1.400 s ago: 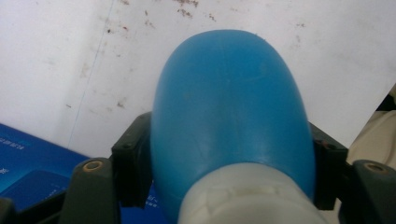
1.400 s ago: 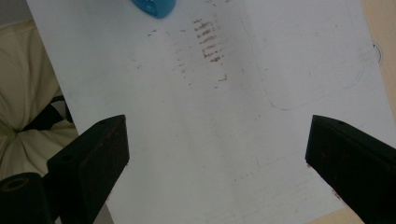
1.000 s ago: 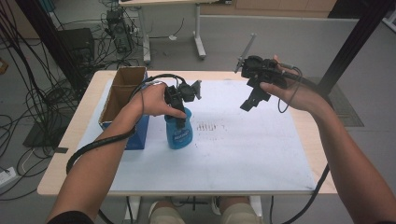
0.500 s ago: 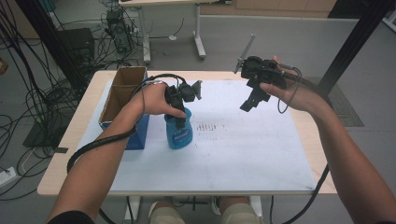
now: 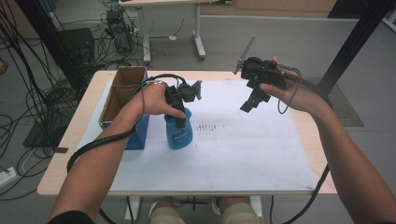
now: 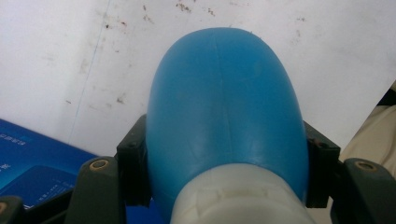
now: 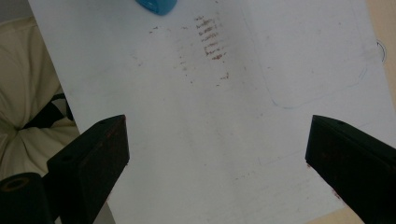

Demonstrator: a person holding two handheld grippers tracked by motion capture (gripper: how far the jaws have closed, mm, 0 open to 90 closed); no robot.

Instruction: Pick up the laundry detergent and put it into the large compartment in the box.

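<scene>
Left gripper (image 5: 180, 109) points down, clamping blue bottle (image 5: 179, 130); right gripper (image 5: 252, 95) raised

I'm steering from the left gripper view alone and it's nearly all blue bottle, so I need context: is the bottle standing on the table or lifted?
Observer: The high view shows the bottle upright with its base on the white mat, the left gripper shut on its neck.
Operator: What's beside it?
Observer: A cardboard box with an open top sits just to its left on the table.
Operator: And the other gripper?
Observer: The right gripper is held in the air above the mat's far right part, apart from the bottle, jaws open with nothing between them.
</scene>
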